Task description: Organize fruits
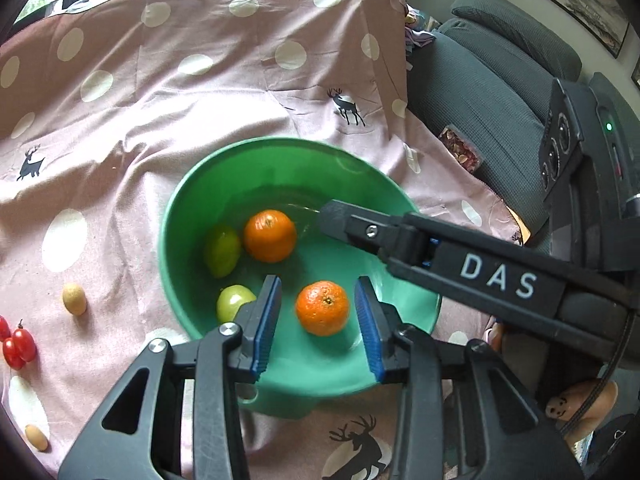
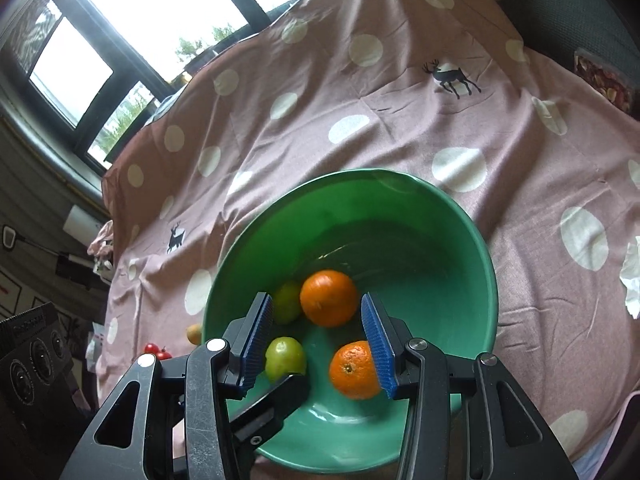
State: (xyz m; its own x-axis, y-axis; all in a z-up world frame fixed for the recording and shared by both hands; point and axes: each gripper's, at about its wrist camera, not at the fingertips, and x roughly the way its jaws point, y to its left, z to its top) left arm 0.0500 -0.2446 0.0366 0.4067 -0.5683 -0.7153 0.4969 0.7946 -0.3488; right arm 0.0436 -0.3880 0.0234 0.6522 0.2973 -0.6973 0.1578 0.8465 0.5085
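Observation:
A green bowl (image 1: 188, 200) stands on the pink dotted cloth and holds two oranges and two green fruits. In the left wrist view my left gripper (image 1: 318, 328) hangs open over the bowl's near side. The near orange (image 1: 322, 307) lies on the bowl floor between its blue pads, with gaps on both sides. The far orange (image 1: 270, 235) lies beside a green fruit (image 1: 222, 250). A finger of my right gripper (image 1: 348, 224) reaches in from the right. My right gripper (image 2: 318, 344) is open above the fruits, and its right pad hides part of one orange (image 2: 350, 370).
Red cherry tomatoes (image 1: 16, 344) and two small yellowish fruits (image 1: 74, 299) (image 1: 36, 436) lie on the cloth left of the bowl. A grey sofa (image 1: 500, 80) with a snack packet (image 1: 460, 148) lies to the right. A white tissue (image 2: 632, 276) rests on the cloth.

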